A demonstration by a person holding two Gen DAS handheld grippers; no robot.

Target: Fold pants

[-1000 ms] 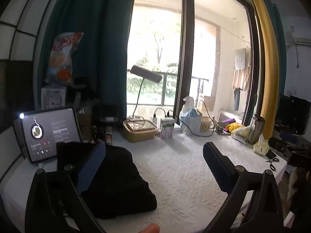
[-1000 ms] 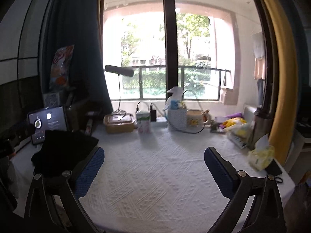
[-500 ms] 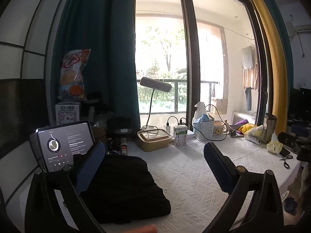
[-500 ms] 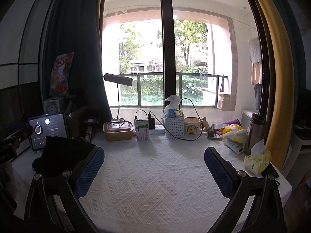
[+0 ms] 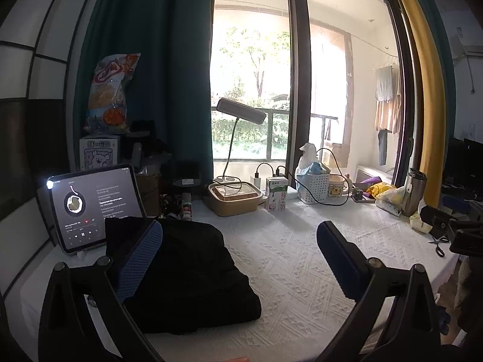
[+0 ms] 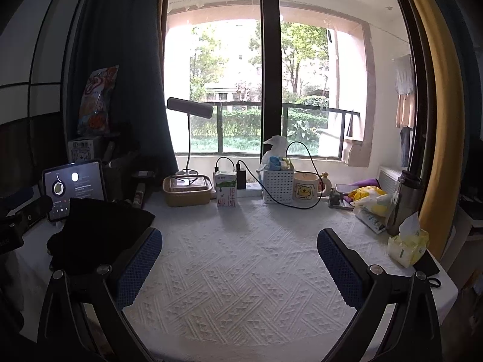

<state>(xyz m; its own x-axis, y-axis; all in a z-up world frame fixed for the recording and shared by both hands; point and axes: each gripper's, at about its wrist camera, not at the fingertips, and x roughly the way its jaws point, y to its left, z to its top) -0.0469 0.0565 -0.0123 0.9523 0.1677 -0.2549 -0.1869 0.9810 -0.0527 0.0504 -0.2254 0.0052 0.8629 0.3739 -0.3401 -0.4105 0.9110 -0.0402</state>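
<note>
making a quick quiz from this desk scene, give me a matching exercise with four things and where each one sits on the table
Things:
1. pants
2. tablet
3. milk carton
4. tissue pack

Places:
A. propped upright at the far left edge
B. near the right edge, beside the steel flask
C. lying folded on the left part of the white cloth
D. at the back, between the food box and the white basket

Pairs: 1-C, 2-A, 3-D, 4-B
</note>
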